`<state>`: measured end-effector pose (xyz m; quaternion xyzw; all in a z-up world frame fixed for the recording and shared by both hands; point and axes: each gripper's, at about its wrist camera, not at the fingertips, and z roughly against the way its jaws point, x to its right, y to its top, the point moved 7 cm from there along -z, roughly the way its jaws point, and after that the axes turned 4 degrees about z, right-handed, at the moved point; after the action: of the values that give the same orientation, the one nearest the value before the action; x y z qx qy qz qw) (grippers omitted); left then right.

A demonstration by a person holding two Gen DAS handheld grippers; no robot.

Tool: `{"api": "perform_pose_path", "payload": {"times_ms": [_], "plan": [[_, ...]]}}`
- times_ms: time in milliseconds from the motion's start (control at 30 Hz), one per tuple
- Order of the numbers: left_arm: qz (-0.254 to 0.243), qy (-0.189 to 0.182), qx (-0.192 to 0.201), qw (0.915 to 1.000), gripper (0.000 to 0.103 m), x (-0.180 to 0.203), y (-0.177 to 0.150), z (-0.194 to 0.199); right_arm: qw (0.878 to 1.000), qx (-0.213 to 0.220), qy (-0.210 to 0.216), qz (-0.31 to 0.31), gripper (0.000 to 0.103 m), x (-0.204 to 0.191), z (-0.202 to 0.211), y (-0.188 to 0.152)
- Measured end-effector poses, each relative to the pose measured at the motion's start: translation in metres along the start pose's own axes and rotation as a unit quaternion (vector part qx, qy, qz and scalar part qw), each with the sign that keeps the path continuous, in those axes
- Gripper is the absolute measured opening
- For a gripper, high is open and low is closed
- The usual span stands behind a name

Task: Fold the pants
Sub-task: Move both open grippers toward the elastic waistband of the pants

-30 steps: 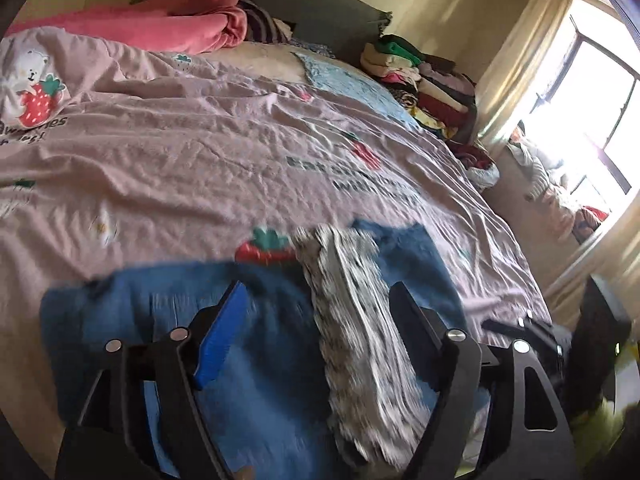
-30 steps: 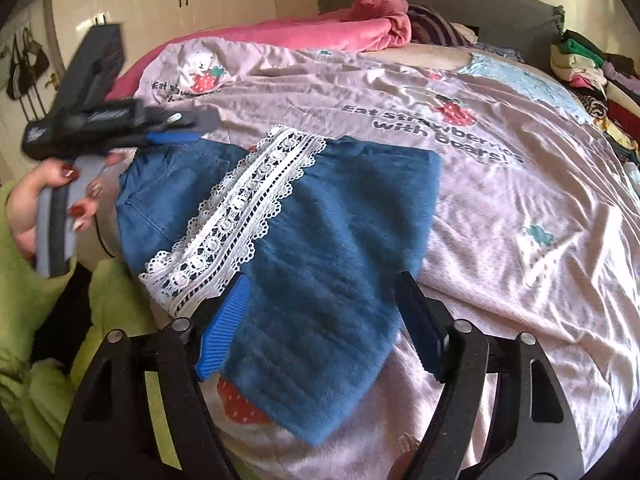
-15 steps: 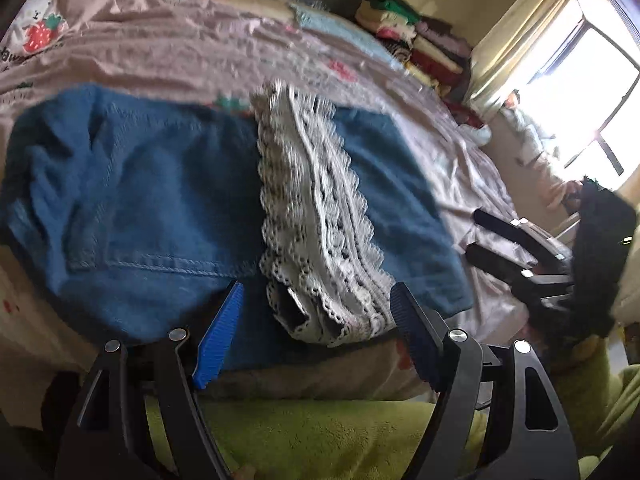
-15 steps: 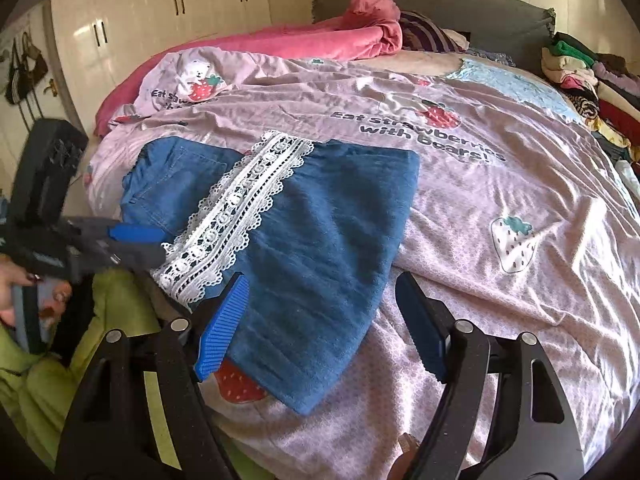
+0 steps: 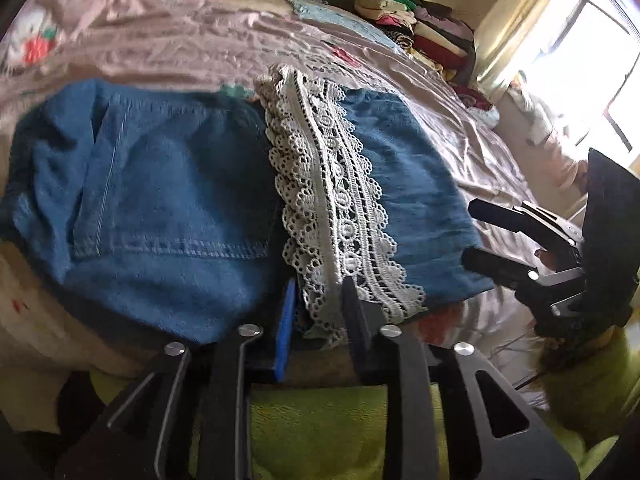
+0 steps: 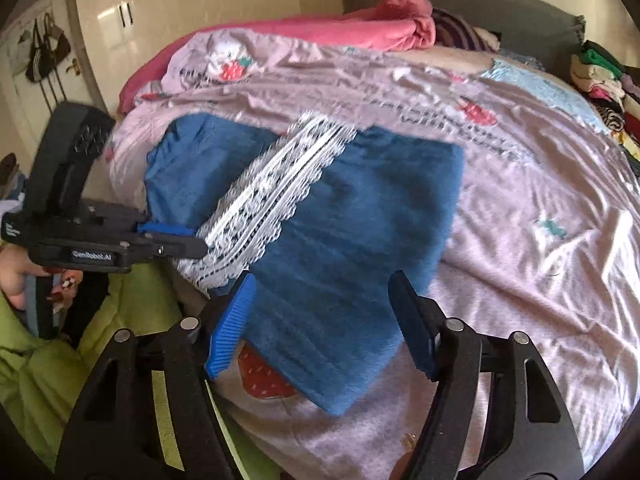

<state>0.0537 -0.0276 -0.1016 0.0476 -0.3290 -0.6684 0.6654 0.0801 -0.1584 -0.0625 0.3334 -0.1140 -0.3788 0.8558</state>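
The blue denim pants [image 6: 352,240] lie on the bed [image 6: 540,288], apparently folded over once, the white lace trim [image 5: 336,208] running down the top; further folds seem left. The left hand-held gripper [image 5: 318,300] has nearly closed on the lace's near end. The right hand-held gripper [image 6: 324,312] hovers wide open over the near denim corner, holding nothing. Beyond them sit a pink blanket [image 6: 360,28] and stacked clothes [image 5: 420,28], neither obstructing.

Left gripper [image 5: 318,292] low at the near bed edge, jaws narrowed onto the lace trim [image 5: 336,216] of the pants [image 5: 168,208]. Right gripper [image 6: 322,312] jaws wide apart, hovering over the denim leg, gripping nothing. Left hand [image 6: 24,280] wraps its handle.
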Motion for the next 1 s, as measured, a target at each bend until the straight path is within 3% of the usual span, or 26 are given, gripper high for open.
{"api": "perform_pose_path", "payload": {"times_ms": [167, 600, 1000], "plan": [[-0.006, 0.001, -0.003, 1.0, 0.031, 0.001, 0.0, -0.003, 0.998, -0.057, -0.028, 0.001, 0.06, 0.004, -0.023, -0.02], [-0.031, 0.02, 0.011, 0.9993, 0.034, 0.008, 0.003, 0.008, 0.999, -0.029, -0.009, -0.036, 0.061, 0.008, -0.006, -0.013], [-0.037, 0.044, 0.041, 0.9975, 0.072, 0.006, 0.012, 0.032, 0.999, 0.012, -0.008, -0.041, 0.075, 0.006, 0.018, 0.007]]}}
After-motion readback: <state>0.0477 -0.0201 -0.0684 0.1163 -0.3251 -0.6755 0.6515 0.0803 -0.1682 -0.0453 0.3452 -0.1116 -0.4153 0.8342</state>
